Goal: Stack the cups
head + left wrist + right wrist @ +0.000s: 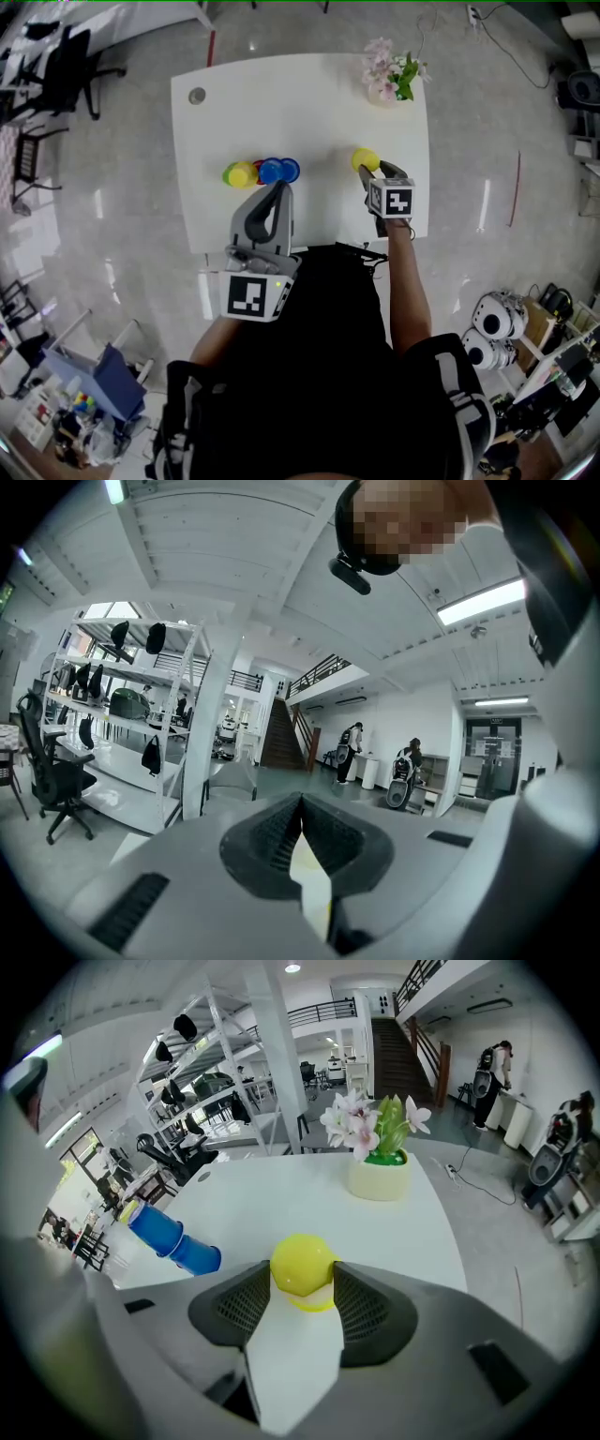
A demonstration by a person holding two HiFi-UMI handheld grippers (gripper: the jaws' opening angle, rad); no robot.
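Your right gripper (pixel 302 1271) has its ribbed black pads clamped on the smooth, glossy yellow cup (pixel 300 1258), rounded end outward, at the matte white table's (pixel 281 1194) right side. Your left gripper (pixel 301 801) is closed, pads meeting, empty. The nested blue cups (pixel 173 1241) lie sideways.

I see a yellow cup (pixel 302 1262), its closed end up, pinched between the right hand-held gripper's (pixel 300 1283) pads at the table's (pixel 281 1194) right side. Well left, nested blue cups (pixel 173 1241) lie on their sides beside a yellow-green cluster (pixel 239 174).
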